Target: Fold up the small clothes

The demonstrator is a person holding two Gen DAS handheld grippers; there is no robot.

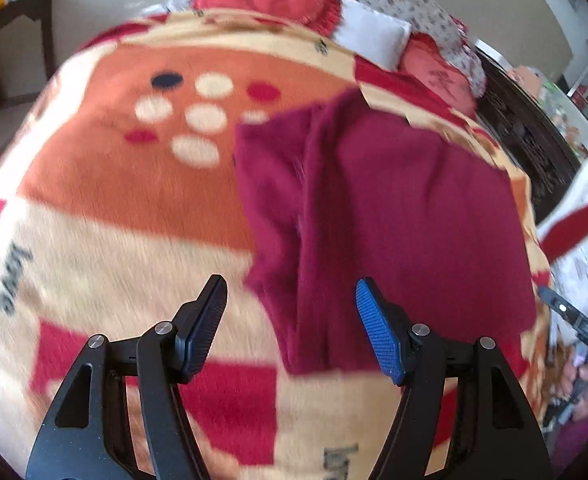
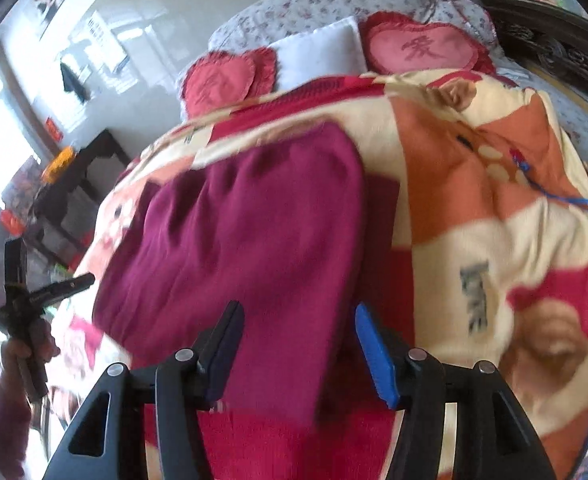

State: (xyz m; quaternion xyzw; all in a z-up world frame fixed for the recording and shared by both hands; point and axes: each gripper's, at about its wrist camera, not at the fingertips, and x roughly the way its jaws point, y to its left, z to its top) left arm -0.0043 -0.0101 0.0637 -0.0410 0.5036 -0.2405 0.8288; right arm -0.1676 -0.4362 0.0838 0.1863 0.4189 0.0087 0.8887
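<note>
Ribbed blue pad [image 1: 378, 332], fuzzy maroon garment [image 1: 394, 216]

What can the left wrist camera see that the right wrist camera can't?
Only the left wrist view shows the left gripper, open, above the near edge of the maroon garment, plus the blanket's cluster of white, red and dark dots. Only the right wrist view shows the right gripper, also open, a blue cord lying on the blanket, and a dark side table by the window. Both show the maroon garment lying on the patterned blanket, two red heart cushions and a white pillow.
</note>
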